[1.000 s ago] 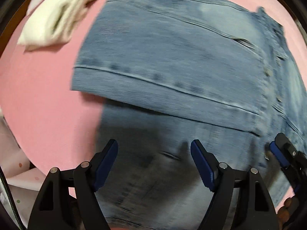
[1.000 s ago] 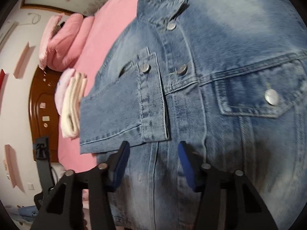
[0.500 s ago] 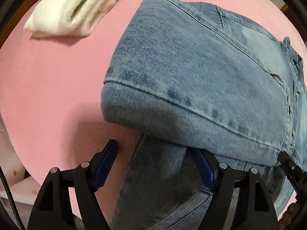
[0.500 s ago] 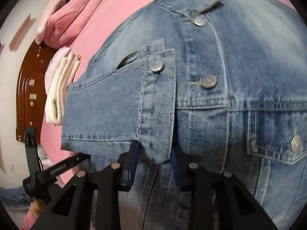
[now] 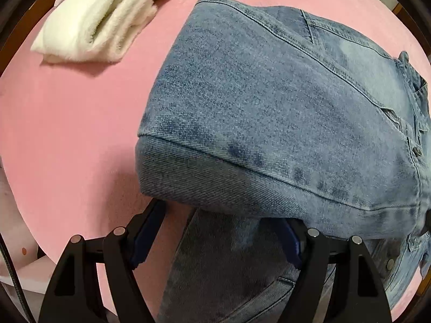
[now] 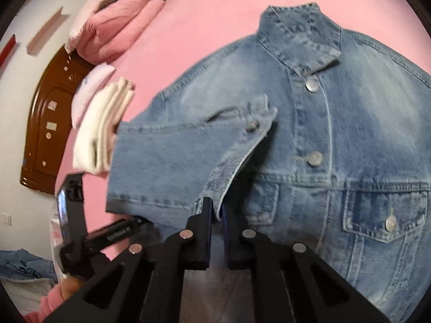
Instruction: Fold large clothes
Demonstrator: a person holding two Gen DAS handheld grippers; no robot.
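A blue denim jacket [image 6: 336,140] lies front up on the pink bed [image 6: 204,27], buttoned, collar at the far end. One sleeve [image 6: 172,161] is folded across its chest. My right gripper [image 6: 217,210] is shut on the sleeve's cuff [image 6: 242,148] and holds it a little above the jacket. In the left wrist view the sleeve [image 5: 269,123] fills the frame. My left gripper [image 5: 223,228] is open, its fingers under the sleeve's folded edge, with denim between them. The left gripper also shows in the right wrist view [image 6: 107,237].
A folded white towel [image 5: 107,18] lies on the bed beside the jacket, also in the right wrist view [image 6: 99,137]. Pink pillows [image 6: 115,27] and a brown headboard [image 6: 51,123] are at the far left. More denim [image 6: 21,266] lies off the bed.
My right gripper has shut on the cuff and lifted it. My left gripper has moved in under the sleeve's fold and stays open.
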